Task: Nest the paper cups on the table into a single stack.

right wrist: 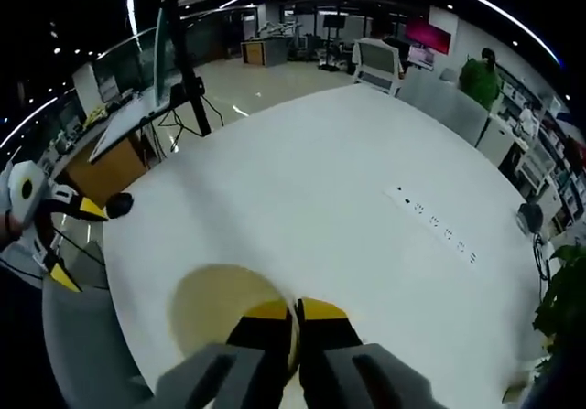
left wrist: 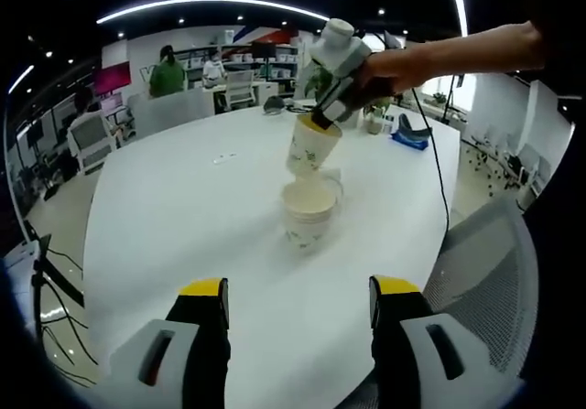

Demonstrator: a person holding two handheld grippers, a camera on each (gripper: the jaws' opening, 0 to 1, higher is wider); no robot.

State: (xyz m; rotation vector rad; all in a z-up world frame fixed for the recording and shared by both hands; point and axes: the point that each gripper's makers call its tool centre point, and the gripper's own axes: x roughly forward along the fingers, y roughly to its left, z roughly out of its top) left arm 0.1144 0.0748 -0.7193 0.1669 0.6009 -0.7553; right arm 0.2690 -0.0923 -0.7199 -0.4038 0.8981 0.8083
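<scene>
While the left gripper [left wrist: 298, 308] waits with jaws spread, the right gripper [right wrist: 295, 322] pinches a tilted paper cup [left wrist: 311, 145] just above the cup stack [left wrist: 309, 212] on the white table [left wrist: 183, 217].

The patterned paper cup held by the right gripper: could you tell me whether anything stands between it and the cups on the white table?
Nothing visible does. The right gripper holds the patterned paper cup by its rim, tilted, just above the open mouth of the cream paper cups standing on the round white table. The gap between them is clear.
</scene>
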